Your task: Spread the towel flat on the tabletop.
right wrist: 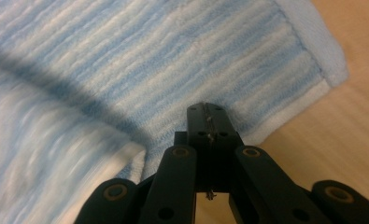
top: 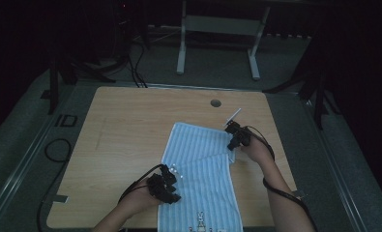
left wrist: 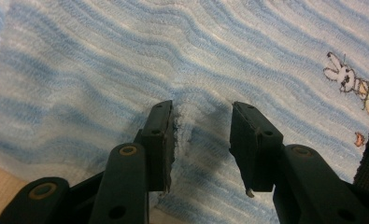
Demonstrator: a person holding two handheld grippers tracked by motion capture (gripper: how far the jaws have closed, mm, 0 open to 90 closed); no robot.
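Striped towel (top: 200, 169) between my two tongs on the worktop (top: 130, 125)

My left tongs (left wrist: 202, 135) gape over a raised fold; my right tongs (right wrist: 206, 122) look closed, though any pinched cloth there is hidden; the towel's near end is cut off.

Blue-and-white striped towel (top: 198, 164) with rabbit print (left wrist: 348, 79); light wood table (top: 125, 125).

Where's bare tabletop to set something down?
Free: the whole left half of the table, from its left edge to the striped towel; also the far strip around the round hole. Crowded: near right, where towel, left tongs and right tongs sit.
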